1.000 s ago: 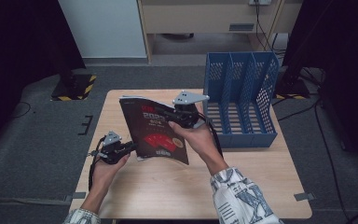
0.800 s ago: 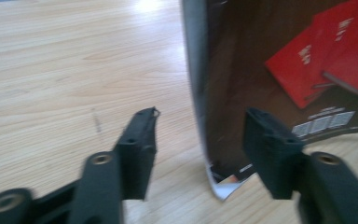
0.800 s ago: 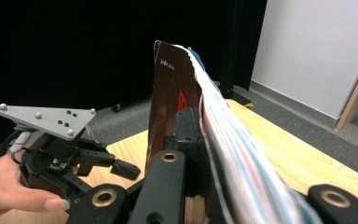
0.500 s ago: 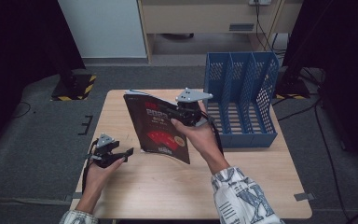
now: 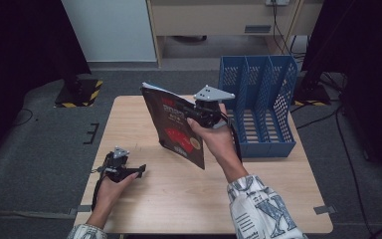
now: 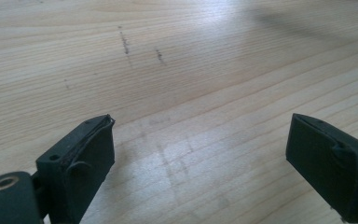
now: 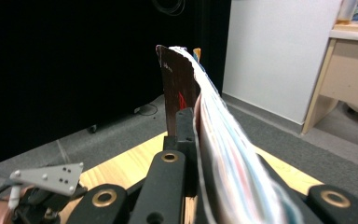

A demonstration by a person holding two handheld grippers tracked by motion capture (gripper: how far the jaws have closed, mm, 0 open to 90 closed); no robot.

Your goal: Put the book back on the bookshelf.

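1. A blue file organiser [image 5: 258,107] with three upright slots stands at the far right of the wooden table [image 5: 144,199], its open side facing the person and its perforated walls rising above the tabletop.
2. Beyond the table lie grey carpet, a white panel [image 5: 109,30] and a beige cabinet [image 5: 204,17]; a black stand base with yellow-black hazard stripes [image 5: 79,92] sits on the floor off the far left corner.
3. The magazine [image 5: 176,127], dark-covered with red print, is held up off the table near its middle, just left of the organiser, tilted so the cover faces left and toward the person. Nothing lies between it and the organiser's slots except the right hand itself.
4. The right gripper [image 5: 199,114] is clamped on the magazine near its upper right edge. In the right gripper view the jaws are pressed tight on the pages, with the dark cover [image 7: 177,88] standing up on one side and the fanned page edges curving away on the other.
5. The left gripper [image 5: 132,172] sits low over the near left part of the table, well apart from the magazine. Its jaws have just been opening and stand wide, with bare wood [image 6: 191,93] between the pads [image 6: 91,154] and nothing gripped.
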